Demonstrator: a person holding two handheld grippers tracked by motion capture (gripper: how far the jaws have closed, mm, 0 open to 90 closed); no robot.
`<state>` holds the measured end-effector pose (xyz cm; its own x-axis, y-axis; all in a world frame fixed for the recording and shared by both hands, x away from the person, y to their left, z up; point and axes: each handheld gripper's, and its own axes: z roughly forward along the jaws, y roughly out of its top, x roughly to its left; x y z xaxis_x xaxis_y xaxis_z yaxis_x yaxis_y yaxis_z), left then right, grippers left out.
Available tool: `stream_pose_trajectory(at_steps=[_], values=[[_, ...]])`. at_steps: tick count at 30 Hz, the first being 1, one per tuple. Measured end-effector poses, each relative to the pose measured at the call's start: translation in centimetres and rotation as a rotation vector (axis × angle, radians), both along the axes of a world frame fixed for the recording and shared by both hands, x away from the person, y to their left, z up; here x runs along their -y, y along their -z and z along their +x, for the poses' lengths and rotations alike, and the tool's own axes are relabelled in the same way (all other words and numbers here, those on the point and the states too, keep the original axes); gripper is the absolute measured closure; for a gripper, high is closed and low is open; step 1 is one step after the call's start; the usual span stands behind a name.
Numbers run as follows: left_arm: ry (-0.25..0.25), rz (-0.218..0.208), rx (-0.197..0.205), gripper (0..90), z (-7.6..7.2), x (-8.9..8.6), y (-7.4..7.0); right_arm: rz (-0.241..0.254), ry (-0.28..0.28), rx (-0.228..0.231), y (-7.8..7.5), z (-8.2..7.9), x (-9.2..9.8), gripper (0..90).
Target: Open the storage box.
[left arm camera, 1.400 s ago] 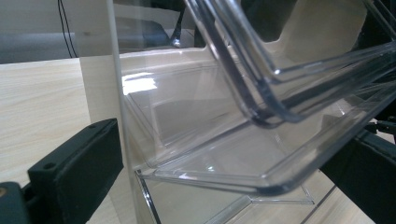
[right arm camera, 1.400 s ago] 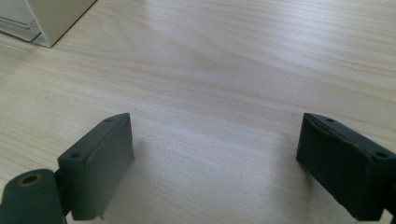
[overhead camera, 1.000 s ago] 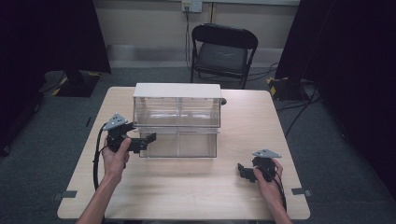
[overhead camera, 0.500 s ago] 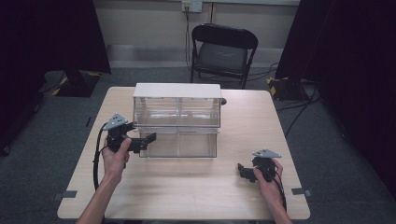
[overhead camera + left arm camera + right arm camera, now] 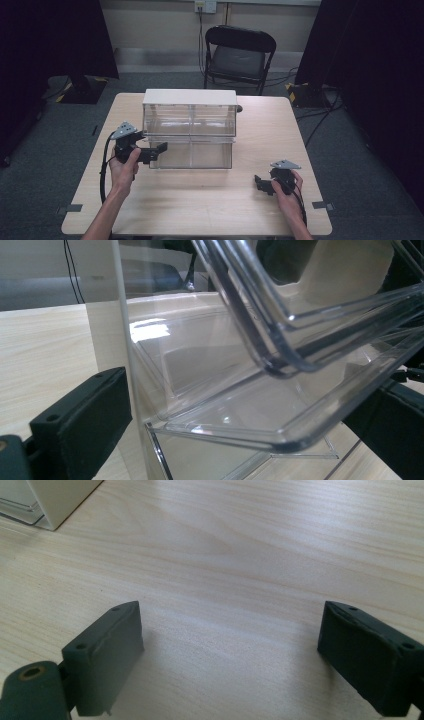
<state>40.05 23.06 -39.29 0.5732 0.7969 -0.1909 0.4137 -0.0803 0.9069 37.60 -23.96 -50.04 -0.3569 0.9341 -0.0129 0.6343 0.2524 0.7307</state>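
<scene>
A clear plastic drawer cabinet with a white top stands on the wooden table. Its lower drawer sticks out a little at the front. My left gripper is at the cabinet's front left corner, pointing right, open. In the left gripper view the jaws stand wide apart with the corner of the clear lower drawer between them; whether they touch it I cannot tell. My right gripper rests low over the table at the front right, open, with bare wood between its jaws.
A black folding chair stands behind the table's far edge. Dark curtains hang at both sides. The cabinet's white corner shows at the upper left of the right gripper view. Bare tabletop lies between the two hands.
</scene>
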Motion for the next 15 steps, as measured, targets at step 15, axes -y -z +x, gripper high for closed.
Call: stream_pose_trajectory(at_steps=[15], values=[[-0.003, -0.003, 0.001, 0.0, -0.03, 0.04, -0.01, 0.000, 0.000, 0.000, 0.00, 0.00, 0.00, 10.2]])
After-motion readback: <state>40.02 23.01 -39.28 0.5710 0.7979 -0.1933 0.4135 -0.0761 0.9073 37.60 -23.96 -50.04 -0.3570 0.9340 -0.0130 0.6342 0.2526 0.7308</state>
